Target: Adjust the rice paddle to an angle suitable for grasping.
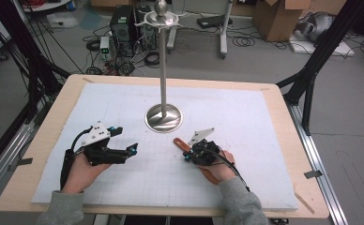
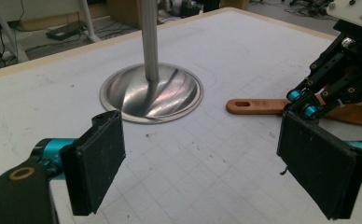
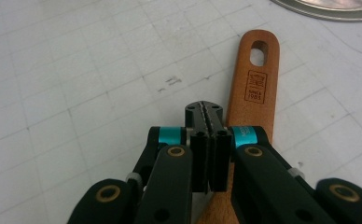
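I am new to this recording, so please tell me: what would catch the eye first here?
A tall metal stand rises at the middle of the white mat. A wooden spatula lies flat just right of its base. The right tool is shut above its handle; the left tool is open.

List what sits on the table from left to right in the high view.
Left tongs → steel stand base → wooden utensil handle → right tongs.
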Motion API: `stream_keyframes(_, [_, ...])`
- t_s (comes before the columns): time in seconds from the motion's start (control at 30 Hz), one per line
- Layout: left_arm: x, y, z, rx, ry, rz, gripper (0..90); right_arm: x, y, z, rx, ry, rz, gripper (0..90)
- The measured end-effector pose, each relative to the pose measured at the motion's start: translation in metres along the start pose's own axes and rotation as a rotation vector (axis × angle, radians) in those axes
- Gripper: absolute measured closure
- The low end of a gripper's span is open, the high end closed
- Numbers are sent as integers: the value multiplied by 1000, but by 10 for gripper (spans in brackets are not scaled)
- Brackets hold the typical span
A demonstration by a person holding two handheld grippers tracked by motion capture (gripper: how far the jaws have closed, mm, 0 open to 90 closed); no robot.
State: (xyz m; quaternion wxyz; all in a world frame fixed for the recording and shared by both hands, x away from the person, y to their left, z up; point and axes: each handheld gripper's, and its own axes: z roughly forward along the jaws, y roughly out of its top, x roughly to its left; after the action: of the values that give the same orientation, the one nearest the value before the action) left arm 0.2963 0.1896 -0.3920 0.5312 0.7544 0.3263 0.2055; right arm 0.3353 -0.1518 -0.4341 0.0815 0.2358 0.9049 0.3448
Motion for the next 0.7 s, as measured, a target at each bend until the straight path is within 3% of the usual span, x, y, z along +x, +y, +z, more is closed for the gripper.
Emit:
stream_keyframes(0.27, [0,-1,0,5,2,2,155,-3,-1,-1,-3,-13,11,898])
stream_keyframes(0.5, [1,-1,1,9,-2,3,155,-1,1,-6,-37,-8,23,894])
stream_keyframes(0.63, [1,0,0,5,-2,0,155,-1,3,-12,-51,-31,28,836])
stream_keyframes(0.7, [2,0,0,6,0,2,155,-1,5,-17,-83,-27,44,723])
